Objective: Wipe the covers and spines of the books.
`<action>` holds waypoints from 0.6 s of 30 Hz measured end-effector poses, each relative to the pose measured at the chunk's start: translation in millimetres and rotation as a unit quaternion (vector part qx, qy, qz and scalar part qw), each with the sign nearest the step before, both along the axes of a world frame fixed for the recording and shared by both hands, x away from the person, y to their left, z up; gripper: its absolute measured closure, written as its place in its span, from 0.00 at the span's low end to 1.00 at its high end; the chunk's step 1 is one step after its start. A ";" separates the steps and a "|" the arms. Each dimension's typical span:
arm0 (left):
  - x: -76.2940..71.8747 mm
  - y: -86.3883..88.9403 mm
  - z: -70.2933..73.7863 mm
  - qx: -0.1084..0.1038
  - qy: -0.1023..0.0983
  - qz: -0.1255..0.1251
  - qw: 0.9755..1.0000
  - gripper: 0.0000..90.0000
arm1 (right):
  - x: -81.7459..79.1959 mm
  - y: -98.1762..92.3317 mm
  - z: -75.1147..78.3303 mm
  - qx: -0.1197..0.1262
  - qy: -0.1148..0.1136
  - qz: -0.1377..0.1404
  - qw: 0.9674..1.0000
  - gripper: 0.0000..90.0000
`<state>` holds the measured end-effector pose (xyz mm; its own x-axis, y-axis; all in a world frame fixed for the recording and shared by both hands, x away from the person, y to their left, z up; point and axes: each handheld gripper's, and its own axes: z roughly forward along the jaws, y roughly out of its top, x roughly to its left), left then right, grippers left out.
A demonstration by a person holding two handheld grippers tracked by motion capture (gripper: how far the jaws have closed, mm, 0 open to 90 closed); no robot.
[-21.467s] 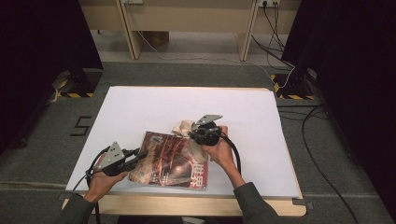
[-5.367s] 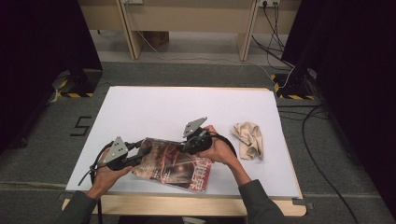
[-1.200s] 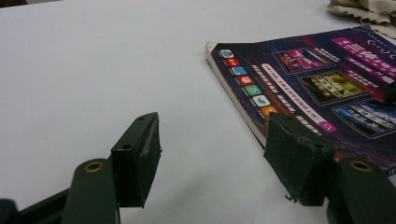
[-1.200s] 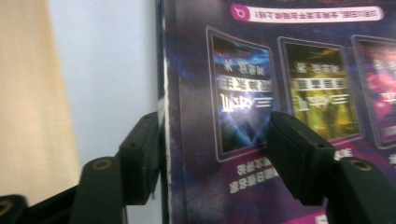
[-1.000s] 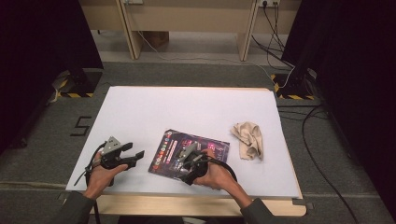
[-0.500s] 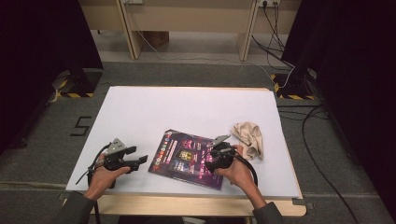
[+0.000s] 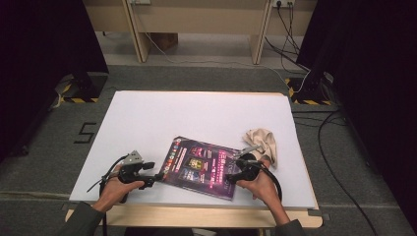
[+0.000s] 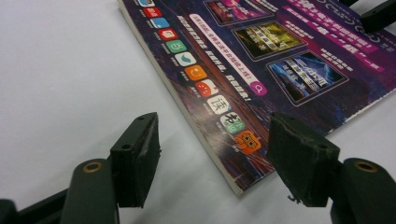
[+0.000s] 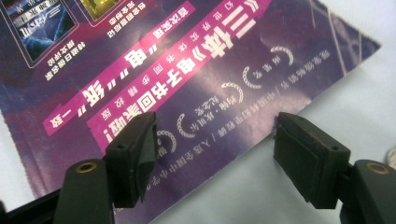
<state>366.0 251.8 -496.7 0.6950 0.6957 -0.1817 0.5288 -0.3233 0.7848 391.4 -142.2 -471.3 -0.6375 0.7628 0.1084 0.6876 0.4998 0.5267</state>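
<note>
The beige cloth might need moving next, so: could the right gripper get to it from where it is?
Probably yes. The beige cloth lies on the table just beyond the right gripper, which hovers open over the magazine's edge. Nothing stands between them.

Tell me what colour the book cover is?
The book is dark purple with pink banners and small colourful icons along one edge. The left gripper view shows it best.

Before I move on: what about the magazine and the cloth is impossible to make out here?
- Magazine, high view: cover print too small to read; right gripper covers its near right corner.
- Magazine, both gripper views: far part cut off by the frame.
- Cloth, high view: folds too small to tell.
</note>
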 end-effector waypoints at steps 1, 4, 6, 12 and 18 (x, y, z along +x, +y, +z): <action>-0.1 -1.1 -0.6 0.000 0.002 -0.005 1.000 0.38 | -0.5 -0.2 -0.2 0.002 0.001 -0.001 1.000 0.33; 0.6 -4.4 -1.6 -0.003 0.008 -0.010 1.000 0.39 | -1.4 0.2 -0.1 0.000 0.004 0.001 1.000 0.31; -0.5 -6.4 -2.8 -0.005 0.011 -0.017 1.000 0.39 | -1.8 1.6 -0.9 -0.001 0.003 0.007 1.000 0.26; -2.6 -11.6 -3.5 -0.005 0.015 -0.031 0.999 0.39 | -3.9 3.1 -1.4 0.000 0.000 -0.005 1.000 0.28; -3.6 -12.0 -3.5 -0.003 0.016 -0.032 0.999 0.39 | -8.1 3.4 0.4 -0.005 0.012 -0.001 1.000 0.27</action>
